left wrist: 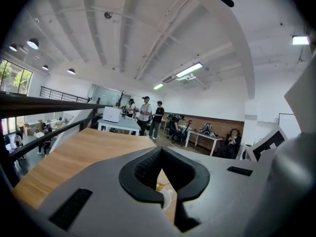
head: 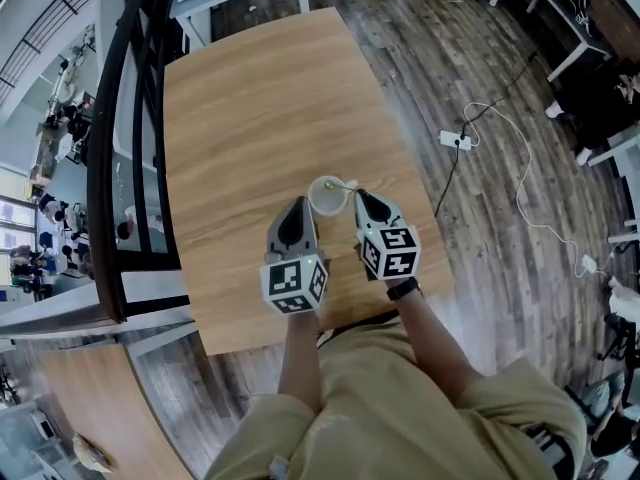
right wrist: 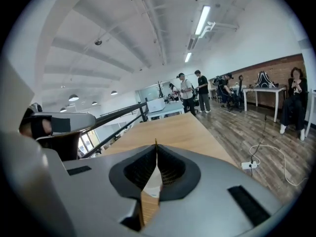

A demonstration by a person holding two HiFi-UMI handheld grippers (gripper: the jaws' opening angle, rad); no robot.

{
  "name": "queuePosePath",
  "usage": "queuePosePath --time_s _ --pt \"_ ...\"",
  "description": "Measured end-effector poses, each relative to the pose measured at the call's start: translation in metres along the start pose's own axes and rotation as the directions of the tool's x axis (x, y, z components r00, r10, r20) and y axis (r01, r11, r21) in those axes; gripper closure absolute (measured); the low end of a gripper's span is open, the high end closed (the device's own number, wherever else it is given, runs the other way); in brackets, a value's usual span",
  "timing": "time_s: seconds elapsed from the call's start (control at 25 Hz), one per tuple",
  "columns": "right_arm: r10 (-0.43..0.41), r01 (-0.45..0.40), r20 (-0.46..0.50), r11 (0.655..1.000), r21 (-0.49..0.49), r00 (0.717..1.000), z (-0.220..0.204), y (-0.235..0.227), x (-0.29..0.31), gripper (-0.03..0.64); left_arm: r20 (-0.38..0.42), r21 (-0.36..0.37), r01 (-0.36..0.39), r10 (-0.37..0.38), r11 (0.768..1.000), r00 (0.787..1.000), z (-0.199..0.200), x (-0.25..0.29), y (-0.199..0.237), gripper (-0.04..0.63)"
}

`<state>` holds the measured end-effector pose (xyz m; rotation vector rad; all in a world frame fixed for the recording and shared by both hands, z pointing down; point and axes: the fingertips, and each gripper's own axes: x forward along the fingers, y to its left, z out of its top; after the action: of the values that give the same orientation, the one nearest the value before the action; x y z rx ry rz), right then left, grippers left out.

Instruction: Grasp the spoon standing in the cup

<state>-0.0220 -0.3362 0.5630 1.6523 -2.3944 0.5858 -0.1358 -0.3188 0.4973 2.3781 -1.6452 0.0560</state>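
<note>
On the wooden table [head: 250, 118] the right gripper [head: 357, 194] clamps the spoon [head: 346, 184] in the cup [head: 313, 200], the left gripper [head: 298, 204] beside the cup closed and empty

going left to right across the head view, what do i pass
black railing → left gripper → cup → right gripper → power strip on the floor

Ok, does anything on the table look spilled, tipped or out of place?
Nothing stands out. The cup stands upright on the table, no spill around it, and the right hand-held gripper is shut on the spoon.
</note>
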Motion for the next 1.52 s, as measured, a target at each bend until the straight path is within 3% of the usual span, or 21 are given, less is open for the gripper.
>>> queuePosePath --time_s 0.36,0.8,1.12,1.52 --pt "0.018 0.001 0.164 0.994 -0.110 0.986 0.061 0.025 -0.049 0.598 0.107 0.072 0.000 -0.008 0.997 0.994 0.052 -0.035 -0.018 0.594" --pt "0.046 0.010 0.339 0.987 -0.161 0.940 0.129 0.046 -0.110 0.598 0.221 0.130 0.003 -0.032 0.991 0.975 0.106 -0.075 -0.037 0.594" --pt "0.058 0.022 0.393 0.981 -0.194 0.918 0.151 0.055 -0.142 0.600 0.264 0.161 -0.013 -0.030 0.987 0.964 0.124 -0.098 -0.048 0.594" --pt "0.073 0.017 0.410 0.977 -0.211 0.909 0.154 0.063 -0.145 0.600 0.274 0.155 -0.029 -0.015 0.988 0.962 0.123 -0.101 -0.042 0.594"
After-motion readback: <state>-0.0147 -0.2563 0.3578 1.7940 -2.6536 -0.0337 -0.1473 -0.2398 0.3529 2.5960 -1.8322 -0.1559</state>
